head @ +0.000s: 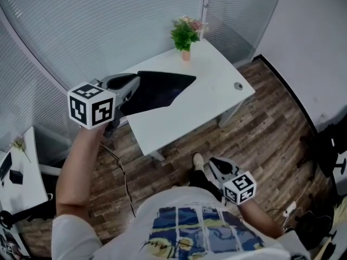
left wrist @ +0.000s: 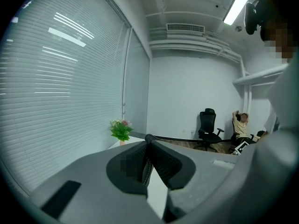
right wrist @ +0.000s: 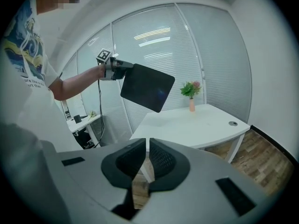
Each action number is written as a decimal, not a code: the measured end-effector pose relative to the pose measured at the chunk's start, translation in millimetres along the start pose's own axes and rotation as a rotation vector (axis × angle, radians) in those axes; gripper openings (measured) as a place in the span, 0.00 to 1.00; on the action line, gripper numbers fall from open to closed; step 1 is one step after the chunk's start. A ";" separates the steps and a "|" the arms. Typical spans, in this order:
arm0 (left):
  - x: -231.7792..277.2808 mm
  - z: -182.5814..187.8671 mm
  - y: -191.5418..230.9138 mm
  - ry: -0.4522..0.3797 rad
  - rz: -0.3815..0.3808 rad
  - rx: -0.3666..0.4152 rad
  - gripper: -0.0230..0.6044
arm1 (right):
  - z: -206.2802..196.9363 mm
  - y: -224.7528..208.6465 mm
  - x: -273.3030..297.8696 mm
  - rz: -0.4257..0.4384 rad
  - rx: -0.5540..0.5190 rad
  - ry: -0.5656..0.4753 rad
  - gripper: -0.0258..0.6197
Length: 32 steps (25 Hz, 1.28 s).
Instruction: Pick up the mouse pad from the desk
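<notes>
Your left claw (head: 134, 86) pinches mouse pad (head: 160, 91) by edge, held clear above table (head: 211, 99). Your right claw (head: 216, 164) pressed together, empty, low over floor (head: 265, 123). Potted plant (head: 185, 36) at table's far edge, well apart from pad.

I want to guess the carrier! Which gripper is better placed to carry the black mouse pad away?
Left. The left gripper is shut on the mouse pad and holds it in the air above the desk. The right gripper hangs low beside the person, empty, well away from it.
</notes>
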<state>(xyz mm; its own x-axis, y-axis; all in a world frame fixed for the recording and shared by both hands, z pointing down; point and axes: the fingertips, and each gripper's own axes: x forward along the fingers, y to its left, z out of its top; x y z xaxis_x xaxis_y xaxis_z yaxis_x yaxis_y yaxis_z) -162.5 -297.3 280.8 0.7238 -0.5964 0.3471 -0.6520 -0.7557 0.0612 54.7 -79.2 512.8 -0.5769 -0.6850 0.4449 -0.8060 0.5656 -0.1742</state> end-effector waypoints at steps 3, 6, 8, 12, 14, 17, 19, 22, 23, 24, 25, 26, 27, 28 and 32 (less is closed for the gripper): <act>-14.0 5.3 -5.5 -0.010 -0.010 0.008 0.08 | -1.6 6.8 -2.6 -0.002 -0.004 0.001 0.08; -24.1 7.4 -12.0 -0.010 -0.024 0.025 0.08 | -0.6 14.5 -2.9 -0.003 -0.013 0.000 0.08; -30.6 9.0 -14.9 -0.009 -0.029 0.038 0.08 | 1.5 18.9 -1.0 -0.002 -0.020 -0.003 0.08; -43.1 13.1 -19.5 -0.022 -0.036 0.052 0.08 | 4.7 29.9 4.1 0.009 -0.041 -0.007 0.08; -48.3 12.7 -22.0 -0.027 -0.039 0.056 0.08 | 5.6 34.9 7.0 0.011 -0.055 -0.006 0.08; -55.8 13.3 -25.0 -0.029 -0.040 0.065 0.08 | 7.1 41.3 12.7 0.017 -0.067 -0.009 0.08; -61.1 14.5 -27.7 -0.028 -0.038 0.070 0.08 | 7.6 45.9 14.1 0.022 -0.074 -0.010 0.08; -70.0 17.3 -33.2 -0.031 -0.038 0.080 0.08 | 8.2 52.5 13.9 0.027 -0.084 -0.012 0.08; -73.1 18.3 -35.0 -0.033 -0.039 0.083 0.08 | 8.7 54.1 13.7 0.027 -0.086 -0.017 0.07; -76.0 18.8 -36.9 -0.034 -0.041 0.084 0.08 | 8.7 55.2 13.1 0.026 -0.087 -0.021 0.07; -78.3 18.6 -39.0 -0.035 -0.045 0.083 0.08 | 8.0 55.5 12.0 0.024 -0.088 -0.023 0.07; -79.6 17.9 -41.0 -0.035 -0.050 0.080 0.08 | 7.2 55.1 10.7 0.021 -0.089 -0.024 0.07; -79.8 17.0 -42.3 -0.035 -0.054 0.078 0.08 | 6.5 54.0 9.6 0.017 -0.089 -0.023 0.07; -79.6 16.3 -42.8 -0.033 -0.056 0.077 0.08 | 6.2 52.6 9.2 0.014 -0.088 -0.021 0.07; -81.2 14.5 -42.7 -0.021 -0.055 0.079 0.08 | 6.2 50.8 9.1 0.012 -0.083 -0.018 0.07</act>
<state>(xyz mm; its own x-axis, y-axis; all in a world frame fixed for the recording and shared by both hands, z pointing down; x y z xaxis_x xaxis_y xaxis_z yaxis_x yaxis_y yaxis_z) -190.2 -220.5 236.4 0.7635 -0.5580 0.3251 -0.5917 -0.8061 0.0058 7.7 -59.6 502.5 -0.5891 -0.6860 0.4271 -0.7860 0.6091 -0.1059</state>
